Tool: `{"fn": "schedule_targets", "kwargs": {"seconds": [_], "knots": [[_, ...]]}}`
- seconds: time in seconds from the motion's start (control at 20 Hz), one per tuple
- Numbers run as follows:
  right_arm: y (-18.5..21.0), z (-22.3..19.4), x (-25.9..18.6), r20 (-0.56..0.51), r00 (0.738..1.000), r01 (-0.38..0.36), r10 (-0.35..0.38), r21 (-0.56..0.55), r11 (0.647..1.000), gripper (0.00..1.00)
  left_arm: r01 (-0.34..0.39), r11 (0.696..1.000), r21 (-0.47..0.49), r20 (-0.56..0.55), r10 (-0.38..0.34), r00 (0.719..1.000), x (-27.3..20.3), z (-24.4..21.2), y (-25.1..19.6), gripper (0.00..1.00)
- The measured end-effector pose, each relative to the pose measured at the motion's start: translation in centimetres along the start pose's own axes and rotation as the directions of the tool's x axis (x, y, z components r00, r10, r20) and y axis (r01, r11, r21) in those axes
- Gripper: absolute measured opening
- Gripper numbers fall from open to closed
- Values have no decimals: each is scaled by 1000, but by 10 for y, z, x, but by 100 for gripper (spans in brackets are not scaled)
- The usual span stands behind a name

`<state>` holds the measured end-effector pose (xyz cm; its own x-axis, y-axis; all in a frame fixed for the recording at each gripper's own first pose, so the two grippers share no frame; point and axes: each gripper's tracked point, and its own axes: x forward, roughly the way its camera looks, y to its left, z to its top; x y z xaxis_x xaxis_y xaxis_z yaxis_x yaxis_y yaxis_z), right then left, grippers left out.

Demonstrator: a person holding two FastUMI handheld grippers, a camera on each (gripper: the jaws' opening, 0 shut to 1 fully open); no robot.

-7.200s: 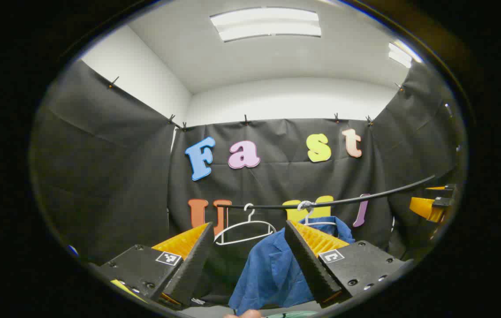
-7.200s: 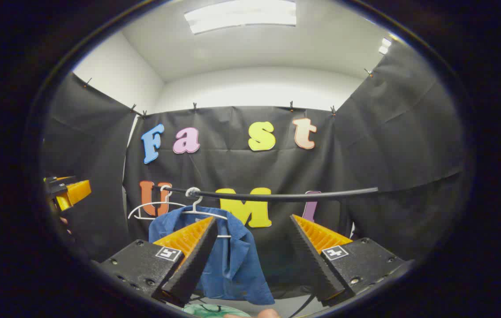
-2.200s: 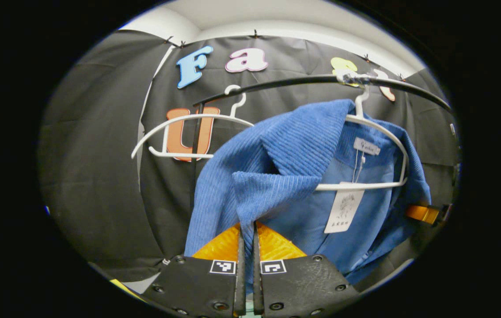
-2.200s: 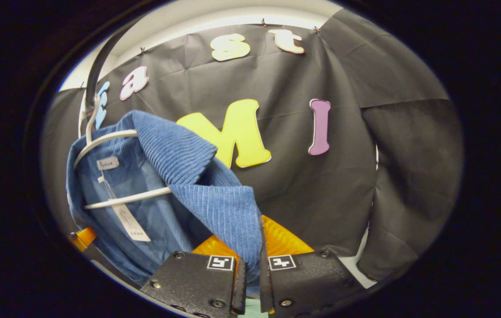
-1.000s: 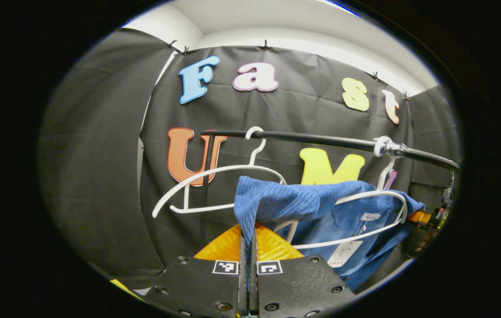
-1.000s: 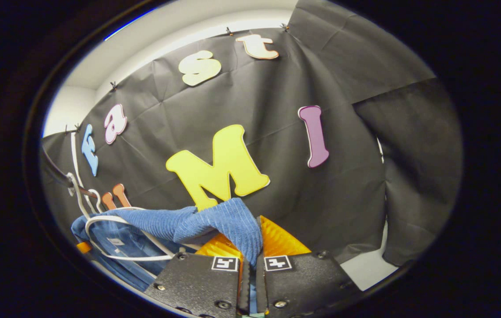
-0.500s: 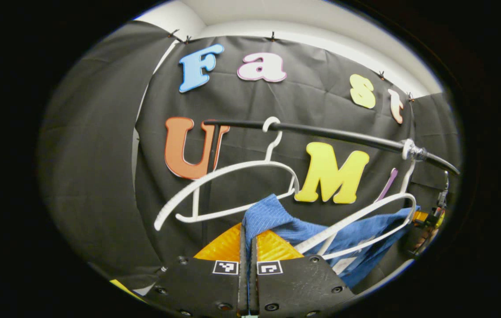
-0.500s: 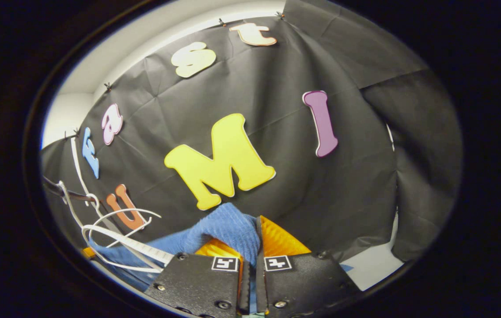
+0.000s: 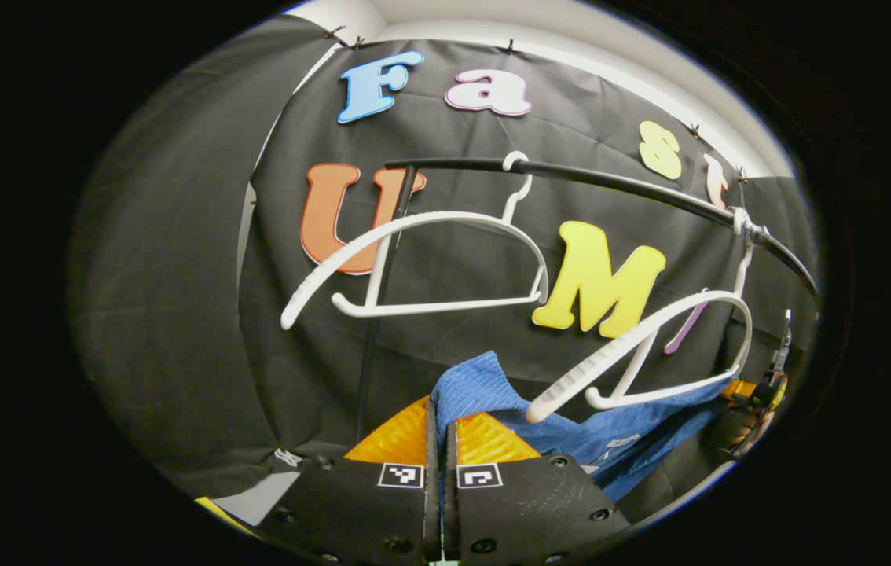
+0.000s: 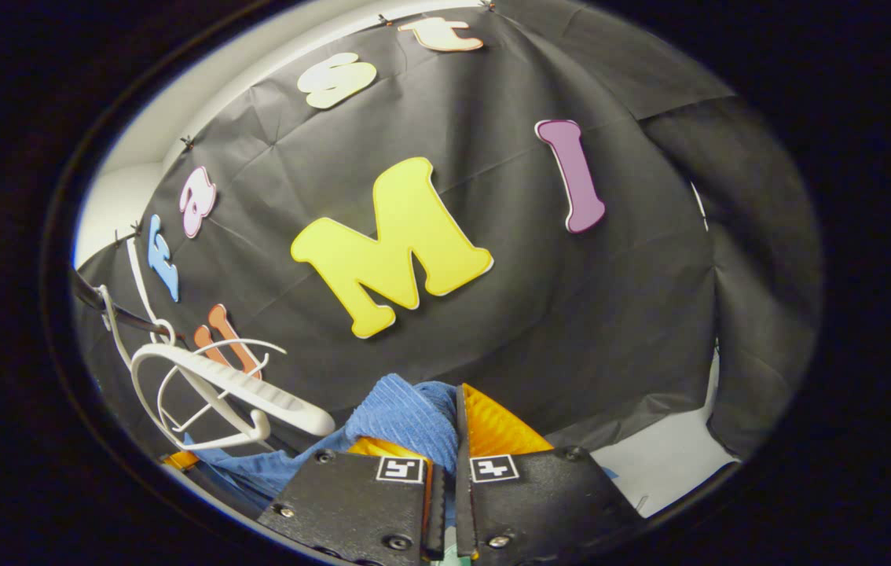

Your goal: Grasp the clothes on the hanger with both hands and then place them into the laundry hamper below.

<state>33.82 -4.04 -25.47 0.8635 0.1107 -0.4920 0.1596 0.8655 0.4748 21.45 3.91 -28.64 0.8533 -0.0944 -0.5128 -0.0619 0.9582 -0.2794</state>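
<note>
A blue corduroy jacket (image 9: 493, 397) hangs slack between my two grippers, below its white hanger (image 9: 650, 346). That hanger tilts bare on the black rail (image 9: 618, 185), with the cloth slipped off both of its arms. My left gripper (image 9: 438, 440) is shut on one edge of the jacket. In the right gripper view, my right gripper (image 10: 449, 448) is shut on another fold of the jacket (image 10: 406, 420), and the bare hanger (image 10: 233, 385) lies to its left. At the far right of the left gripper view the other gripper (image 9: 756, 389) shows beyond the cloth.
A second white hanger (image 9: 422, 263) hangs bare on the rail's left part, near the rail's black upright post (image 9: 383, 291). Black cloth walls close in the booth behind. A strip of pale floor (image 10: 650, 456) shows low at the right.
Both grippers have moved down with the jacket. The cloth has slid off the hanger's arms, and the hanger now swings bare and tilted above it.
</note>
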Motion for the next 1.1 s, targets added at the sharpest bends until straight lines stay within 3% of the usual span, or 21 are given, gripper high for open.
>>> {"fn": "schedule_targets", "kwargs": {"seconds": [0.35, 0.65, 1.1], "knots": [[-27, -59, -11, -100, 993, 59, -59, 4, 998, 9, -13, 1000, 5, -53, 13, 999, -29, -36, 15, 2], [-18, -101, -29, -156, 985, 77, -74, 8, 997, 8, 11, 999, 34, -72, -9, 997, -54, -51, 8, 1], [3, -175, -86, -234, 968, 83, -85, -21, 996, 8, 168, 977, 134, -93, -157, 983, -99, -67, -39, 1]]}}
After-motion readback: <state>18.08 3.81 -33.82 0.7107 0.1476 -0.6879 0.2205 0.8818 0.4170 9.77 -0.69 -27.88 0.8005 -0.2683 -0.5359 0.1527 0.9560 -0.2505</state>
